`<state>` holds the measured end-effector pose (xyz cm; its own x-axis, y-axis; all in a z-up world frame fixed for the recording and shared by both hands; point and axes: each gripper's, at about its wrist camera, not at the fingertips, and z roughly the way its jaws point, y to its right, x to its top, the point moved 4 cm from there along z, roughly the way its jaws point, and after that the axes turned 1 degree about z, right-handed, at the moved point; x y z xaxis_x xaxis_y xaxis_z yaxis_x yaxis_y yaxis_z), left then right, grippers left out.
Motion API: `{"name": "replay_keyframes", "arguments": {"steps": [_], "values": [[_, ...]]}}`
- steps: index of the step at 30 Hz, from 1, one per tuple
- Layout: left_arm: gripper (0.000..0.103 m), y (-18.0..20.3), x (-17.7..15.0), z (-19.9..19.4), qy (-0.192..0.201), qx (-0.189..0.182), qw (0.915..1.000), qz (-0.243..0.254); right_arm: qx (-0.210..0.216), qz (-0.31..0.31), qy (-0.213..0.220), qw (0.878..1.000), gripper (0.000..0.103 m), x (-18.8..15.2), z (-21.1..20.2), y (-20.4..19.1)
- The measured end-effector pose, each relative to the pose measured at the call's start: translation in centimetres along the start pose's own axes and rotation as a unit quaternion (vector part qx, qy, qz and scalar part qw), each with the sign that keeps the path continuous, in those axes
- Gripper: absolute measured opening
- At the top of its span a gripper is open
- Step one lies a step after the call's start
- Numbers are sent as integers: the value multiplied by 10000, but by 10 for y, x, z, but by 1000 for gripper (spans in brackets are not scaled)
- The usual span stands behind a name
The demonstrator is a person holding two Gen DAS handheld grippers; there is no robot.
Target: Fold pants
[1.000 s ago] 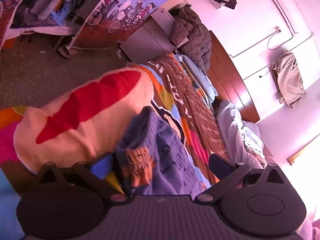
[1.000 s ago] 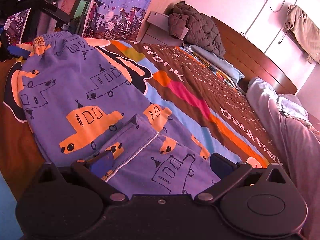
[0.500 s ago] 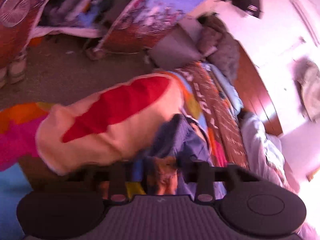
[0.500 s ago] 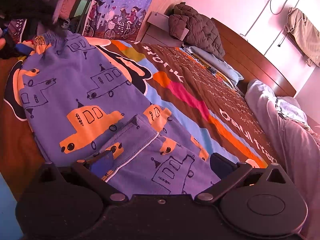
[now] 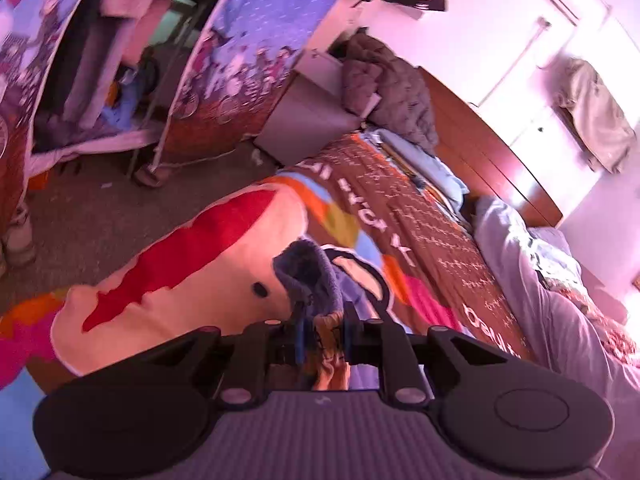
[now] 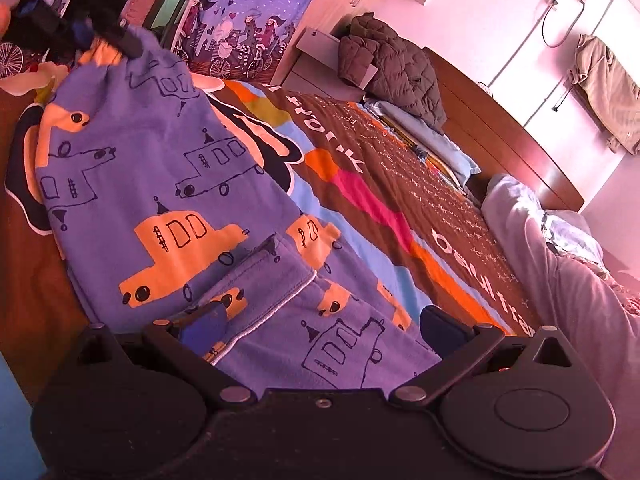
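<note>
Setting: bedroom in a home. Evidence:
- Bed (image 6: 460,216) with a brown patterned bedspread in bright colour blocks, filling the near and middle ground.
- Dark wooden headboard (image 6: 516,140) along the far right.
- Rumpled pale bedding (image 6: 560,264) at the right side.
- Quilted jacket (image 6: 396,64) heaped on a white bedside cabinet (image 6: 320,50) at the far end.
- Garment (image 6: 608,88) hanging on the white wall, far right.
- Printed fabric wardrobe (image 6: 248,20), far left, clothes visible inside.
- Carpeted floor (image 5: 100,216) to the left.
</note>
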<state>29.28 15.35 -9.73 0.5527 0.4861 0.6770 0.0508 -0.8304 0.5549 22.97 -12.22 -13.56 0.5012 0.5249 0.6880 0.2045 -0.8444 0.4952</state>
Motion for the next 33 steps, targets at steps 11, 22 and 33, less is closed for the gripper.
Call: {"name": "replay_keyframes", "arguments": {"steps": [11, 22, 33], "values": [[18, 142, -3, -31, -8, 21, 9799, 1997, 860, 1267, 490, 9870, 102, -15, -23, 100], [19, 303, -121, -22, -482, -73, 9229, 3820, 216, 2548, 276, 9664, 102, -126, -51, 225], [37, 338, -231, 16, -1559, -352, 8733, 4603, 275, 3968, -79, 9174, 102, -194, -50, 283]]}}
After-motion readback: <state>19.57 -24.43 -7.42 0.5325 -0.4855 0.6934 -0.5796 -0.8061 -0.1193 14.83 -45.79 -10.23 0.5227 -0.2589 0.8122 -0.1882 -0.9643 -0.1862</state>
